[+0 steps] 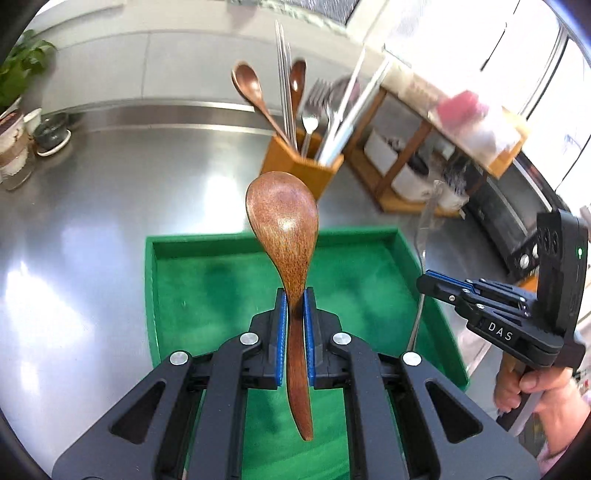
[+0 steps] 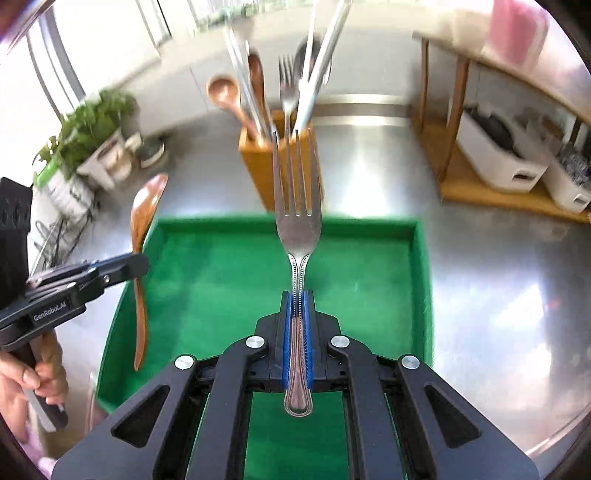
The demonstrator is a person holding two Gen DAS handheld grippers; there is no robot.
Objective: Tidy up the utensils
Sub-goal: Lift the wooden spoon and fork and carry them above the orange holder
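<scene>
Your left gripper [image 1: 294,295] has its jaws clamped on the spoon [image 1: 284,225] handle, bowl pointing to 12 o'clock over the green tray [image 1: 369,236]. Your right gripper [image 2: 298,295] grips the fork [image 2: 297,206] likewise, tines toward the holder [image 2: 258,158] on the counter [image 2: 498,266].

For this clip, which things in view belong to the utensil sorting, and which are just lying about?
Job:
- wooden spoon, clamped in left tool
- fork, clamped in right tool
- green tray
- wooden holder, already stocked with utensils

Lying about:
- plant
- jar
- wooden rack with white bins
- pink box
</scene>
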